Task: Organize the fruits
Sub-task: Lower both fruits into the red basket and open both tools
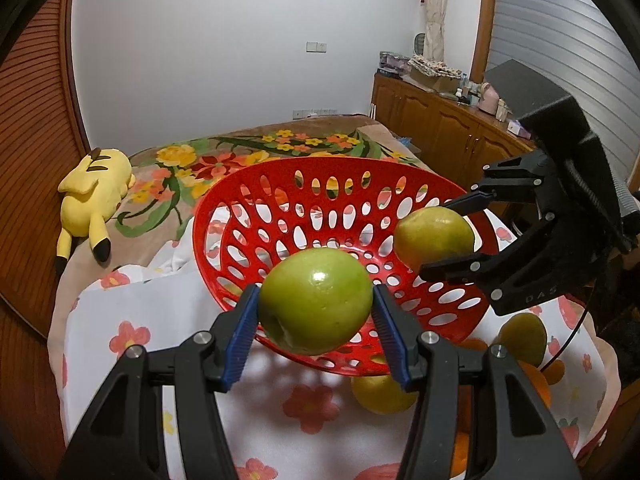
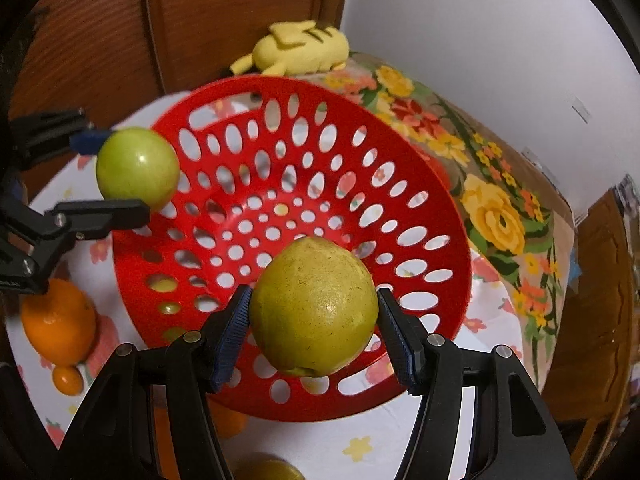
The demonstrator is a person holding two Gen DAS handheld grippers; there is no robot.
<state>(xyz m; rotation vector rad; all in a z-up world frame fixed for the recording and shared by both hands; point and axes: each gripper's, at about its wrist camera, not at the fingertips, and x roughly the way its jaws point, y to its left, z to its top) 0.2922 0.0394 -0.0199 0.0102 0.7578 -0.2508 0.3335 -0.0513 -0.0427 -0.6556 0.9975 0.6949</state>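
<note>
Above, basket: red perforated basket (image 2: 440,184) tilted.
Left gripper (image 1: 316,304): clamps green apple (image 1: 316,300).
Right gripper (image 2: 314,312): clamps yellow-green pear (image 2: 314,308), stem-end down.
Surface: floral cloth (image 1: 168,308), bed.

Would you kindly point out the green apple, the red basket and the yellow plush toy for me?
green apple (image 1: 316,300): left wrist view, middle of its glossy skin.
red basket (image 2: 280,92): right wrist view, far rim.
yellow plush toy (image 1: 96,188): left wrist view, its back.

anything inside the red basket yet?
Nothing visible resting in the red basket. Both grippers' held fruits cover part of its floor, so that patch can't be checked.
</note>
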